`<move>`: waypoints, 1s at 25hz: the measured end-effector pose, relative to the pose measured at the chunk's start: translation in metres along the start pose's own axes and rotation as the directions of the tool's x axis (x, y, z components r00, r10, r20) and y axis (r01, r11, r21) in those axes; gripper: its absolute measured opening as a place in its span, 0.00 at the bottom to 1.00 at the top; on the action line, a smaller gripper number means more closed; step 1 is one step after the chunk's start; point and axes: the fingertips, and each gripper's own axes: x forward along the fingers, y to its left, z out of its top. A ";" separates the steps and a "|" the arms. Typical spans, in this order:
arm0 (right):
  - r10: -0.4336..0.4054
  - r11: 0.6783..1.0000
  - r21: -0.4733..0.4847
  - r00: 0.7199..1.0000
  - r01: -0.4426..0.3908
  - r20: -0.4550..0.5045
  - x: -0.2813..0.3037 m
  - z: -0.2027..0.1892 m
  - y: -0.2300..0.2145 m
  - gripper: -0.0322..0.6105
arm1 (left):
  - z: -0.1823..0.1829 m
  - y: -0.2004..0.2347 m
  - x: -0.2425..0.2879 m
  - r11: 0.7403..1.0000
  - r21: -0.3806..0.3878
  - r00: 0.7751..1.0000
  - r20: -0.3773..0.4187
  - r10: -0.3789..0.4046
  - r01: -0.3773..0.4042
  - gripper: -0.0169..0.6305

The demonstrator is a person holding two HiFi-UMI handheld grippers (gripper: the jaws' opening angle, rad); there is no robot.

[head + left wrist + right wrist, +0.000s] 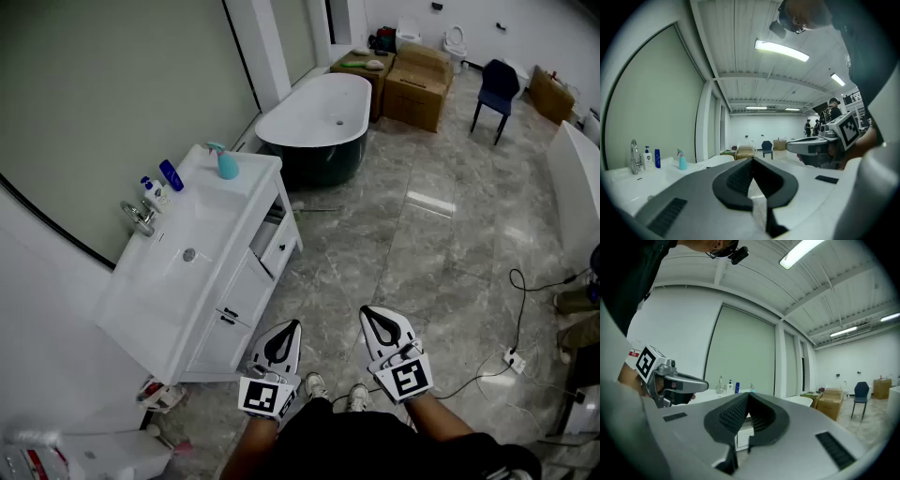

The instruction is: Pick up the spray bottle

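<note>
Spray bottle: the teal spray bottle (226, 161) stands upright at the far end of the white vanity surface (202, 234), well apart from both my grippers.
Left fingers: my left gripper (291, 330) is held level over the floor, near the vanity's near corner. Its fingers are closed tip to tip with nothing between them.
Right fingers: my right gripper (370, 317) is just beside the left one, also level. Its fingers are pressed together and empty.
Other things on the surface: a dark blue bottle (171, 174) and a white pump bottle (150, 190) stand by the tap (141, 217), at the wall side of the basin.
Head view only: from above I see the whole layout. The bathtub (314, 122) lies beyond the vanity, the cardboard boxes (419, 84) and a blue chair (495, 89) are farther off, and a cable (518, 309) runs across the floor at my right.
Left gripper view only: this one looks along the surface from the side, with the spray bottle small at the left past the tap. It also shows people (831, 110) standing at the far right of the room and a ceiling light strip (782, 50).
Right gripper view only: here the left gripper sits at the left, and the tap and the bottles are tiny just above my closed fingertips. The spray bottle is barely made out.
</note>
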 end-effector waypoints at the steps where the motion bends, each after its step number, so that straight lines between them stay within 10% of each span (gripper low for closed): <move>1: 0.000 1.000 -0.003 1.000 0.000 0.006 0.000 0.003 0.004 0.05 | 0.000 -0.001 -0.003 1.000 -0.001 1.000 -0.003 -0.008 0.008 0.02; 25: -0.020 0.999 -0.024 1.000 0.020 0.017 0.030 0.021 0.038 0.11 | 0.009 0.036 -0.028 0.998 -0.021 0.997 0.049 -0.061 0.062 0.02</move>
